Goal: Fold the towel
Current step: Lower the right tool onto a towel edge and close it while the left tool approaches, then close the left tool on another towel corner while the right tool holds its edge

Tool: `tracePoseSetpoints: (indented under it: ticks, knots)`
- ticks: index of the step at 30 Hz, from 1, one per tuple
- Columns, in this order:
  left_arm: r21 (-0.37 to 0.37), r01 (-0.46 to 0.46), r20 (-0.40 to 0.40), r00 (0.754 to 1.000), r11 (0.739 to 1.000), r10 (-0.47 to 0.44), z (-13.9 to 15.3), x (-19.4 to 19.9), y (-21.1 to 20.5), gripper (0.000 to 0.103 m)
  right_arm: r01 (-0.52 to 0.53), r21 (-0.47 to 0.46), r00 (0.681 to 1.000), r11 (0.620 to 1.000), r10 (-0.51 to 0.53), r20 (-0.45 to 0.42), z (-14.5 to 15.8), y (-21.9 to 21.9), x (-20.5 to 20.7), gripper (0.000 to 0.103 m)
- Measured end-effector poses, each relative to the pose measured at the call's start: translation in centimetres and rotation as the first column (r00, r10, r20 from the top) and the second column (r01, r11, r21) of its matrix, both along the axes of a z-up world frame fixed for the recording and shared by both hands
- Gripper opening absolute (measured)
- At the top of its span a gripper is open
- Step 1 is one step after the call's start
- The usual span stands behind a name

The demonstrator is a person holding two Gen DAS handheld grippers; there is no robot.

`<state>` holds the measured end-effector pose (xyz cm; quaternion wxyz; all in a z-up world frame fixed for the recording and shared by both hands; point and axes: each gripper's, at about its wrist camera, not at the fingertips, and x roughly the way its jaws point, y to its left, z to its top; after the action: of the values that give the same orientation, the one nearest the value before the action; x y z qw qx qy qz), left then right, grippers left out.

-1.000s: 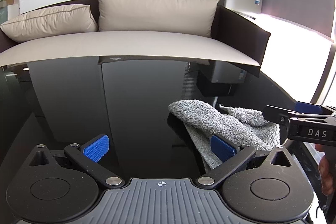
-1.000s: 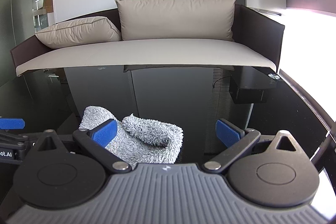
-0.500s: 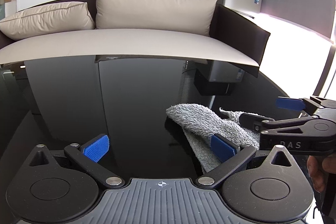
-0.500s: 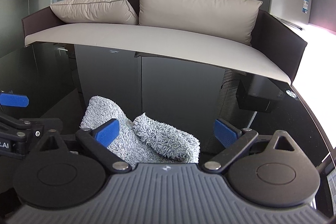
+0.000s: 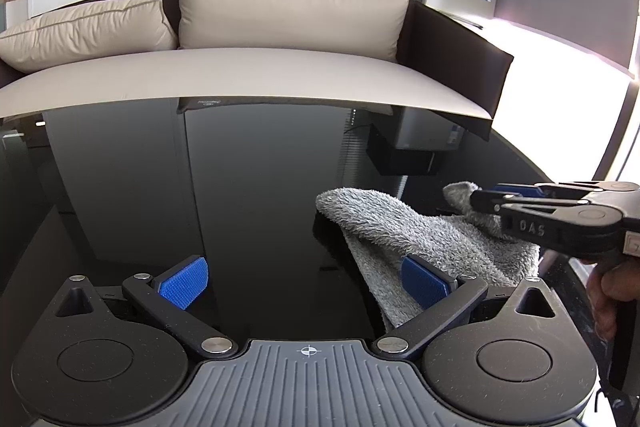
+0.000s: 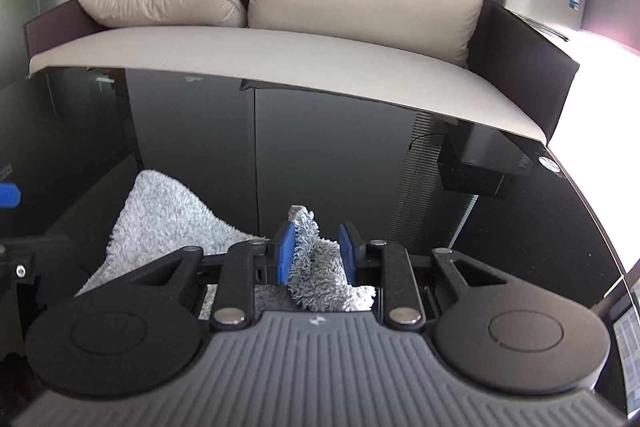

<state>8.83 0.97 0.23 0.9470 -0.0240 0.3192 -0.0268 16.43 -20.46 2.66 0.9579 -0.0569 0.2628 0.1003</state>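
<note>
The left gripper hangs over the black glass table with its blue pads spread wide and nothing between them; bare glass stretches ahead of it and off to its left, up to the table's far edge under the beige sofa. Its right pad lies just over the near edge of the grey terry towel, though I cannot tell if it touches. The towel is crumpled, its long axis running from a rounded hump ahead of that pad across towards the right gripper. That gripper bears the letters "DAS" on its side. Its pads are drawn in narrow around an upright tuft of towel, the left pad against the pile, a small gap on the right. Past it the glass runs open to the curved right rim.
</note>
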Motion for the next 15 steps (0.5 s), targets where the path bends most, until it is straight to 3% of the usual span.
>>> tracePoseSetpoints:
  ticks: [11,15]
  knots:
    - [0.018,0.009,0.007,1.000,1.000,-0.009,-0.3,0.9,-1.2,0.102,0.146,0.048,0.989,0.988,-0.146,-0.017,0.6,-5.1,-0.1,0.018]
    - [0.016,0.011,0.013,1.000,1.000,-0.011,-0.2,1.4,-1.3,0.102,0.093,0.140,0.996,0.986,-0.092,-0.016,0.8,-6.0,-0.1,0.019]
